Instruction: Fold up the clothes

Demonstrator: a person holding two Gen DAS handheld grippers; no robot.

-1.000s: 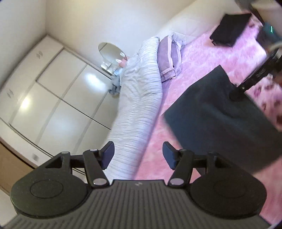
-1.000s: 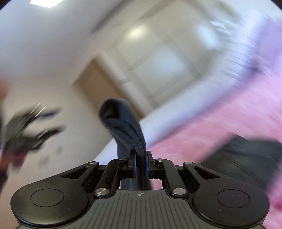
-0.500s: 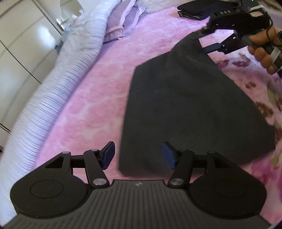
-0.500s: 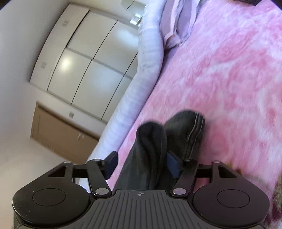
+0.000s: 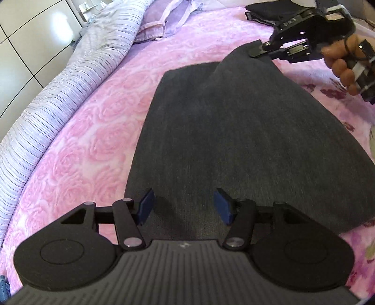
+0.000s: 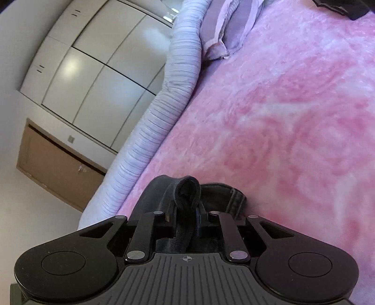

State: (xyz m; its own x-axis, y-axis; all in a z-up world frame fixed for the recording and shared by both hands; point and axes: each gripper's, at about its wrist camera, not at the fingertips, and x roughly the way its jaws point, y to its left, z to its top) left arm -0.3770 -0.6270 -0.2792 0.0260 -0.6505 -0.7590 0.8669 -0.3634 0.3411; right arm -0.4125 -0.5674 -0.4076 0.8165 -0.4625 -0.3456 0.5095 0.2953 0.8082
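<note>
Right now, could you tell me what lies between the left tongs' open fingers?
In the left wrist view, only the dark grey garment lies flat between the left tongs.

The dark garment runs under the gripper body; black folded clothes are cut off.

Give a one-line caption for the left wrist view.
Open left hand-held gripper over dark garment on pink blanket; right hand-held gripper pinches its far edge.

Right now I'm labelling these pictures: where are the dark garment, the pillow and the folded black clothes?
dark garment (image 5: 234,131), left wrist view, flat middle.
pillow (image 6: 230,28), right wrist view, its face.
folded black clothes (image 5: 264,10), left wrist view, top.
</note>
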